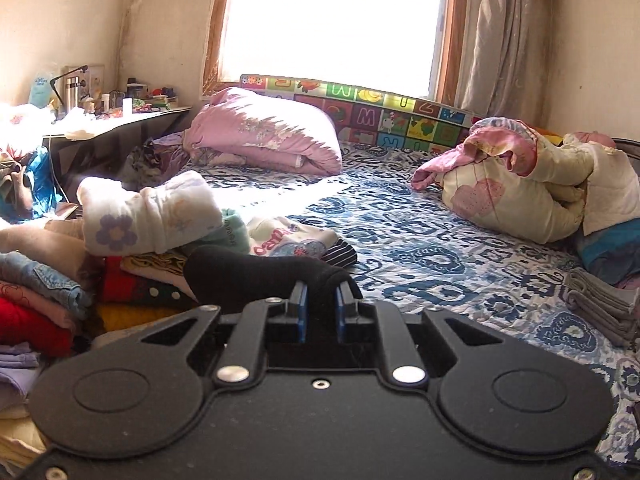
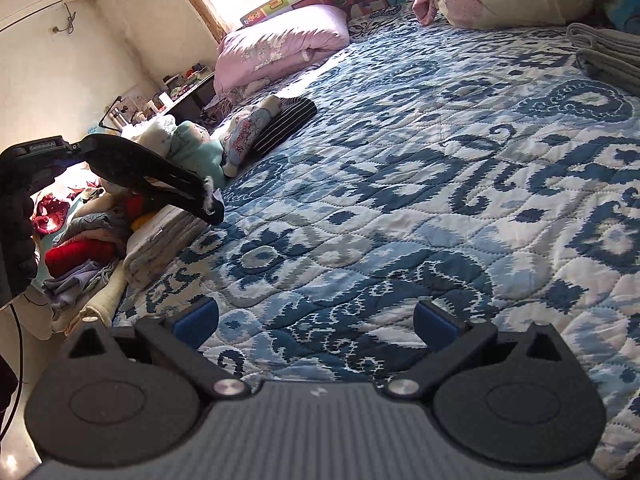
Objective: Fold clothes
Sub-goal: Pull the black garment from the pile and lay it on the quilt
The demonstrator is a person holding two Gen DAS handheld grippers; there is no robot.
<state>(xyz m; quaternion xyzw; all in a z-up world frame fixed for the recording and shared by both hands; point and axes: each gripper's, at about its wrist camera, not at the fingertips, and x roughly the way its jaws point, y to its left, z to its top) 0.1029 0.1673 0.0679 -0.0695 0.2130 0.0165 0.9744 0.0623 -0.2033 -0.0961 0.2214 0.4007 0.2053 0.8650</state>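
Bedroom background: window at 12 o'clock, blue-patterned quilt across the bed. Left wrist view: left gripper is level, its blue pads nearly together, clamped on a black garment bunched at 11 o'clock. Folded clothes stack sits at 9 o'clock.

Right wrist view: right gripper tilts down over the bare quilt, fingers spread wide, holding nothing. Left gripper appears at 10 o'clock beside the clothes stack.

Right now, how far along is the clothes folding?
Done: folded grey pieces are stacked on the bedspread. In hand: the left gripper pinches a black garment; the right gripper is open and holds nothing. Left: the mixed clothes pile.
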